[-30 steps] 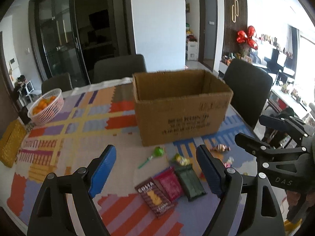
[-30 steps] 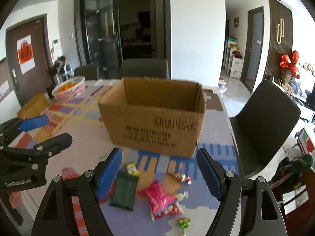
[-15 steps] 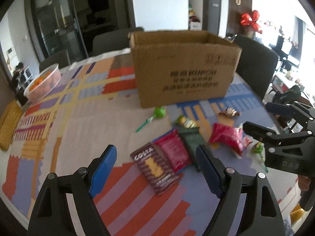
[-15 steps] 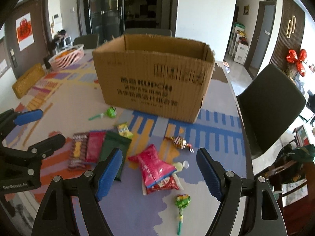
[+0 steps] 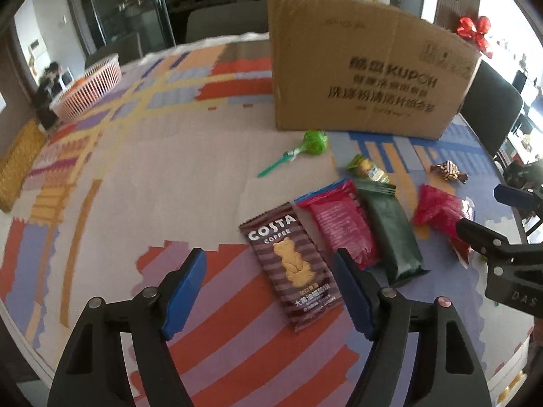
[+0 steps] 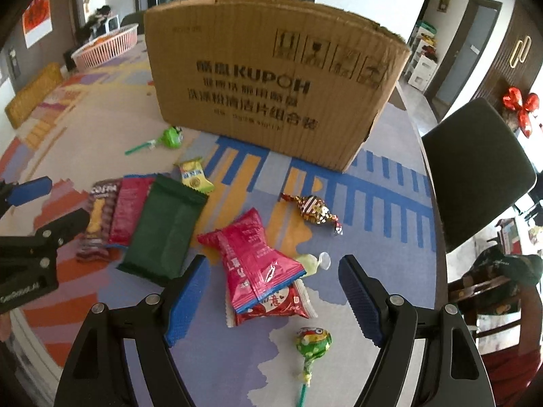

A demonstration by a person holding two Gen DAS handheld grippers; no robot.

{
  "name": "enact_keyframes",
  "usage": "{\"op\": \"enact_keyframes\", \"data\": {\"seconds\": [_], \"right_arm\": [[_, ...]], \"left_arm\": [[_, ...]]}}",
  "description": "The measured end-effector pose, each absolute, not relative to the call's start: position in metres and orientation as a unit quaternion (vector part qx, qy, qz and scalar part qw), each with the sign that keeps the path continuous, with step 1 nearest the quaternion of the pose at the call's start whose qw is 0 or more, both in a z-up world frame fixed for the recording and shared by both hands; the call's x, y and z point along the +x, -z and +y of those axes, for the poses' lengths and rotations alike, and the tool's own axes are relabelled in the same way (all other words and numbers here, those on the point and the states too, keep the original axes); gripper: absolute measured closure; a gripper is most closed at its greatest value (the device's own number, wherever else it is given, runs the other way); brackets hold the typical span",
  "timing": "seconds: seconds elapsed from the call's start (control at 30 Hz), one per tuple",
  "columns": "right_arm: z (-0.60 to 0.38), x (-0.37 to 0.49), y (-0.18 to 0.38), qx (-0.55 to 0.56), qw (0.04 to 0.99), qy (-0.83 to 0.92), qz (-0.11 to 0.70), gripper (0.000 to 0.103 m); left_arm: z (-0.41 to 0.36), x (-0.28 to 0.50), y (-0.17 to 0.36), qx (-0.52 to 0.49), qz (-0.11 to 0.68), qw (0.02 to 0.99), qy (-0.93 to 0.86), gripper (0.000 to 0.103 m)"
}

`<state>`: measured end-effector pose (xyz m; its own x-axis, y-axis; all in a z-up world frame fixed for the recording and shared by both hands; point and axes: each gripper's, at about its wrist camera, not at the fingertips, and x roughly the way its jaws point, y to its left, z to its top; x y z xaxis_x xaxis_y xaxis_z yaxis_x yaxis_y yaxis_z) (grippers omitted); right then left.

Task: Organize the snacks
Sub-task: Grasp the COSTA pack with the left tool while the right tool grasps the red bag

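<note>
A cardboard box (image 5: 366,64) (image 6: 271,78) stands at the back of the table. In front of it lie snacks: a brown Costa packet (image 5: 292,264) (image 6: 98,217), a crimson packet (image 5: 342,227) (image 6: 127,210), a dark green packet (image 5: 390,234) (image 6: 163,230), a red-pink packet (image 6: 251,254) (image 5: 437,213), a green lollipop (image 5: 314,142) (image 6: 169,137), a wrapped candy (image 6: 314,208). My left gripper (image 5: 271,288) is open just above the Costa packet. My right gripper (image 6: 275,291) is open above the red-pink packet.
A pink basket of oranges (image 5: 90,84) (image 6: 107,44) and a yellow mat (image 5: 18,166) sit at the far left. A second lollipop (image 6: 312,346) lies near the front edge. A dark chair (image 6: 475,169) stands at the right of the table.
Both grippers have come down and forward toward the snacks, which now look larger and closer. Both stay open and empty.
</note>
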<state>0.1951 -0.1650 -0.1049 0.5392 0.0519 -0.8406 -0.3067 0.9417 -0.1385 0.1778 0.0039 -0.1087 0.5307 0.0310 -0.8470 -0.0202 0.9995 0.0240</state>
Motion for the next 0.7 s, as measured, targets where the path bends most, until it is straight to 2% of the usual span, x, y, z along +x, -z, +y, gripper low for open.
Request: {"op": "enact_keyframes", "data": {"seconds": [0.3, 0.6, 0.7], "right_arm": [[-0.164, 0.208, 0.115, -0.146, 0.857, -0.102, 0.484, 0.025], [-0.164, 0.227, 0.125, -0.133, 0.844, -0.122, 0.505, 0.025], [-0.161, 0.23, 0.128, -0.13, 0.84, -0.134, 0.51, 0.037]], "left_arm": [[0.002, 0.194, 0.129, -0.012, 0.509, 0.86, -0.026, 0.033], [0.002, 0.2, 0.134, -0.019, 0.513, 0.858, -0.016, 0.055], [0.002, 0.2, 0.133, -0.017, 0.511, 0.859, -0.008, 0.062]]}}
